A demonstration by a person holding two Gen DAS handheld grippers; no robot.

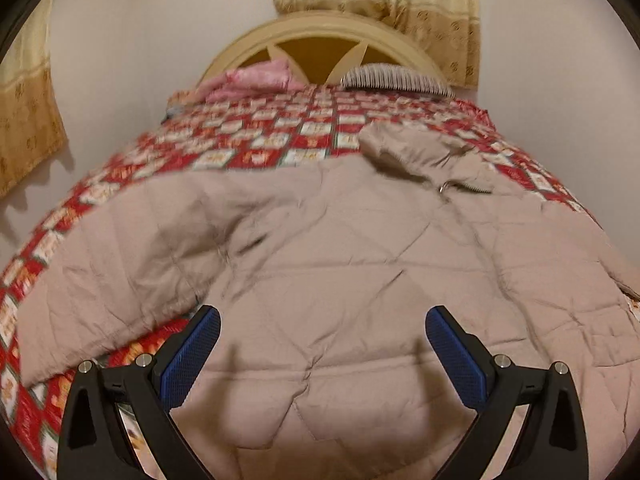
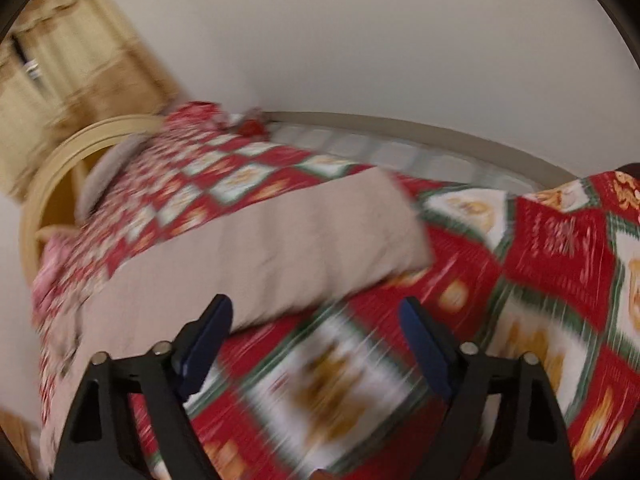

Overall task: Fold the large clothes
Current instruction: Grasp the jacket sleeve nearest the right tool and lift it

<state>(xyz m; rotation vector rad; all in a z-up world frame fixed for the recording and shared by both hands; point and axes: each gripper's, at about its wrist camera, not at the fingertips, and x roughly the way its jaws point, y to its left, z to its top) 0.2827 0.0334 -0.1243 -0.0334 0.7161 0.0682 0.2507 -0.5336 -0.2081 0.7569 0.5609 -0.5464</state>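
A large beige quilted jacket [image 1: 328, 264] lies spread on the bed, collar and zipper [image 1: 460, 186] toward the headboard, one sleeve [image 1: 120, 264] out to the left. My left gripper [image 1: 322, 320] is open and empty, just above the jacket's lower body. In the right wrist view, which is motion-blurred, the jacket's other sleeve [image 2: 280, 252] lies across the bedspread. My right gripper [image 2: 316, 320] is open and empty, above the bedspread just beside that sleeve's edge.
A red patterned bedspread [image 1: 256, 136] covers the bed and also shows in the right wrist view [image 2: 540, 264]. A cream headboard [image 1: 320, 36], pink folded cloth [image 1: 256, 78] and striped pillow [image 1: 396, 76] are at the far end. White wall [image 2: 400, 40] runs along the bed's right side.
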